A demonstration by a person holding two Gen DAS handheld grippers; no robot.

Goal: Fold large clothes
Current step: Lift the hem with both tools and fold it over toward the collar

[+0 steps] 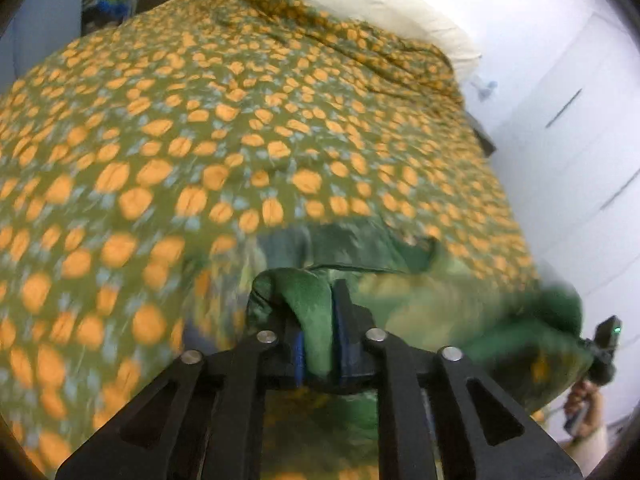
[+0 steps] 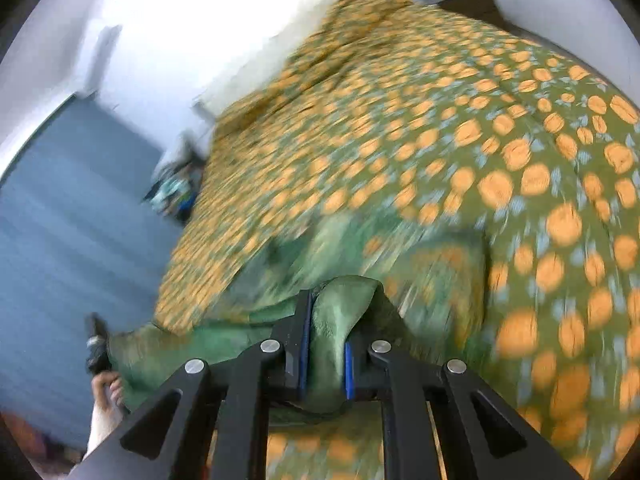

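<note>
**A:** What do I have in the left tool (image 1: 318,344) right now?

**B:** From where I sit, it is clamped on a bunched fold of the green edge (image 1: 312,304) of the large cloth (image 1: 224,128), the one printed with orange blobs on olive. The blue pads (image 1: 298,354) pinch the fold on both sides.

**A:** And the right tool (image 2: 325,356)?

**B:** Same story: closed on another gather of that green edge (image 2: 340,312). I can see the person's hand (image 2: 106,390) on the other handle at the lower left of that view.

**A:** Where does the cloth lie?

**B:** It spreads over most of the bed, running up to the far edge by the pale pillow (image 1: 400,12), with the near edge lifted in my two tools.

**A:** How do I expect it to handle?

**B:** Soft and floppy, I judge, light for its spread, and a bit sleek along the green band, so it may slide out. I take it at the hem corners, well apart, and keep the edge taut.
</note>
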